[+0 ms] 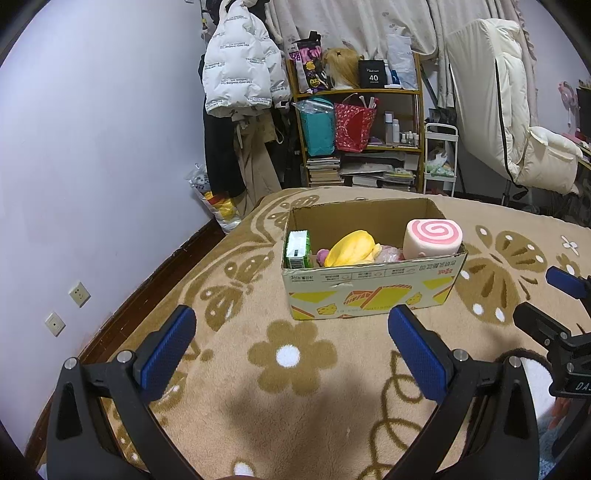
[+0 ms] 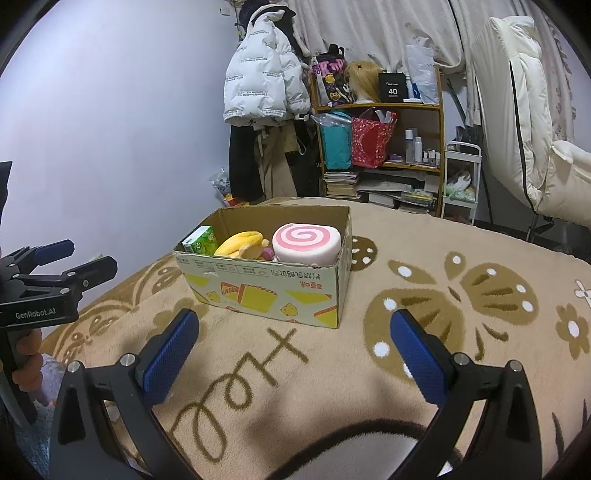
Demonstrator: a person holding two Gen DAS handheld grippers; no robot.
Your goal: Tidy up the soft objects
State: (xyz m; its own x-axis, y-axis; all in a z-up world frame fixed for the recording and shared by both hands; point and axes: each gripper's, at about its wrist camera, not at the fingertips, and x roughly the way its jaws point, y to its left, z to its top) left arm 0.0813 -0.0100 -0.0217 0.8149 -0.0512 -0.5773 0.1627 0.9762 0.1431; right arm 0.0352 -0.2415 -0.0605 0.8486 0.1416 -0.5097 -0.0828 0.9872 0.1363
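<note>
**Q:** What do the two wrist views show?

**A:** My left gripper point(image 1: 291, 332) and my right gripper point(image 2: 293, 334) hang above a tan blanket point(image 1: 295, 398) patterned with brown flowers and butterflies. Both have their blue-padded fingers spread wide, with nothing between them. In the right wrist view my left gripper point(image 2: 74, 254) appears at the left edge, with a hand point(image 2: 26, 373) on its grip.

**Q:** Where are the soft objects?

**A:** All lie inside an open cardboard box point(image 1: 369, 291) standing on the blanket ahead of both grippers and well apart from them. At its right end sits a pink-and-white swirl cushion point(image 1: 432, 238), rising above the rim. In the middle lies a yellow plush toy point(image 1: 352, 249), with a small pink item point(image 1: 322, 255) just beside it on the left and another pink item point(image 1: 391, 253) between it and the cushion. At the left end a green carton point(image 1: 297, 249) stands upright against the wall of the box.

**Q:** And behind the box?

**A:** A wooden shelf point(image 1: 419, 122) holding bags, bottles and stacked books, a white puffer jacket point(image 1: 240, 70) hanging to its left, and pale curtains point(image 1: 369, 22) above.
</note>
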